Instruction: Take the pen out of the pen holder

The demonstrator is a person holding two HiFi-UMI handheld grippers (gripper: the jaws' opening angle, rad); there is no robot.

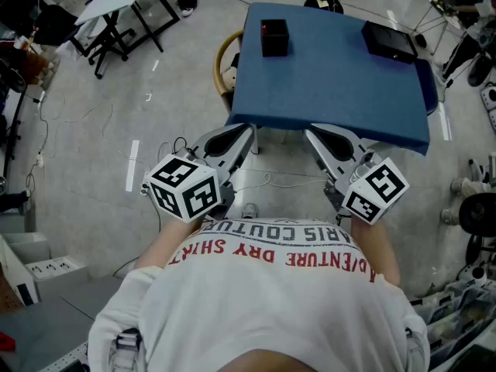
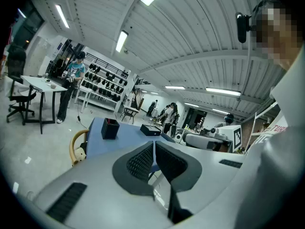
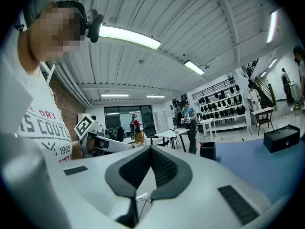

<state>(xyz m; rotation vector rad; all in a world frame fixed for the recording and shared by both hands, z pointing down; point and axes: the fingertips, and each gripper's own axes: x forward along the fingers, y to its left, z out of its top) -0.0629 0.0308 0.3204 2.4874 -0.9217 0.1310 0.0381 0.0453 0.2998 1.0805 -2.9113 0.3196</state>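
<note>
Pen holder (image 1: 274,37), a small black box, stands on the far left part of the blue counter (image 1: 333,91) in the head view, with a small red spot at its top that we cannot make out as a pen. A flat black box (image 1: 391,43) lies at the counter's far right, well apart from it. A chair (image 1: 225,60) with a curved pale back stands against the counter's left edge. We hold the left tool (image 1: 246,132) and the right tool (image 1: 312,134) side by side over the floor (image 1: 155,130), close to our body, their tips just short of the counter's near edge and far from the pen holder. In the left gripper view the left tool (image 2: 153,144) has its jaws together with nothing between them; the pen holder (image 2: 110,128) stands upright on the counter (image 2: 124,140) beyond, to the left, the flat black box (image 2: 150,130) farther off to its right. In the right gripper view the right tool (image 3: 151,149) is likewise closed and empty; the pen holder (image 3: 208,150) stands far to the right of the jaws, and the flat black box (image 3: 281,138) lies farther right.
</note>
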